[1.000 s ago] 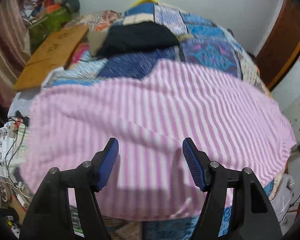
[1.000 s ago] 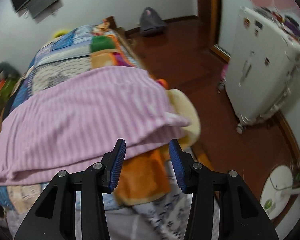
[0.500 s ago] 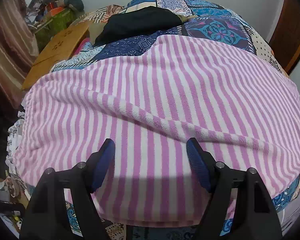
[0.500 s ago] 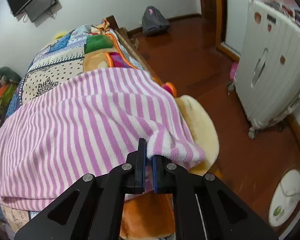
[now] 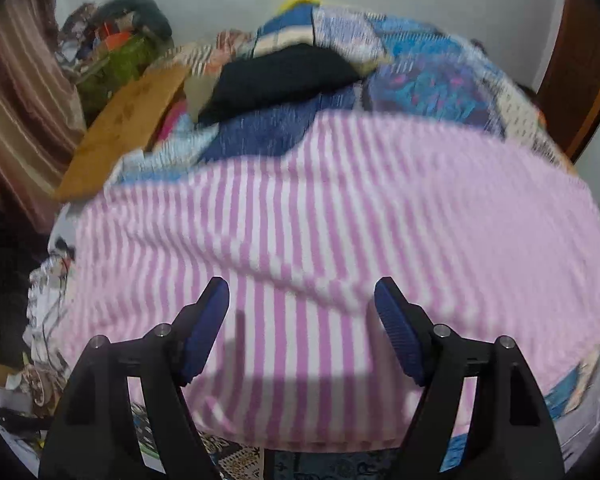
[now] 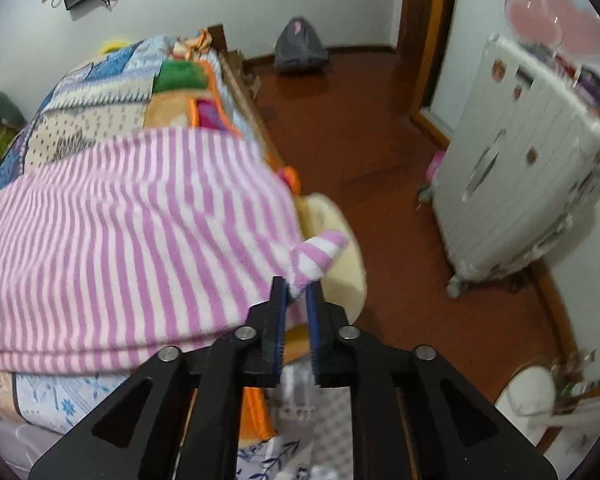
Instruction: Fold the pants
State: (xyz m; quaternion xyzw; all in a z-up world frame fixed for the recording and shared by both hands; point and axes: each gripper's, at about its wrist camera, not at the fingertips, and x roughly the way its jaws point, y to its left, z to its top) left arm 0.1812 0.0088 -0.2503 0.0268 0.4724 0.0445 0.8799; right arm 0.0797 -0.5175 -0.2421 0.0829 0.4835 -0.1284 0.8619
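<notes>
The pink and white striped pants (image 5: 340, 208) lie spread across a bed, blurred in the left wrist view. My left gripper (image 5: 301, 286) hovers open over their near edge, nothing between its blue pads. In the right wrist view the pants (image 6: 120, 232) reach the bed's right side. A bunched corner (image 6: 320, 252) sticks up from between the pads of my right gripper (image 6: 296, 285). Those jaws stand narrow and are opening slightly, with the fabric still pinched.
A patchwork quilt (image 5: 428, 80) covers the bed, with a black garment (image 5: 284, 76) farther back and a wooden board (image 5: 128, 120) at the left. A yellow cushion (image 6: 344, 264) sits under the held corner. On the wooden floor (image 6: 360, 140) stand a white wheeled case (image 6: 520, 160) and a grey bag (image 6: 300, 48).
My right gripper closed from open onto the pants' right corner, which now stands up between the pads. The left view moved nearer the pants, then drew back; its jaws widened a little.
</notes>
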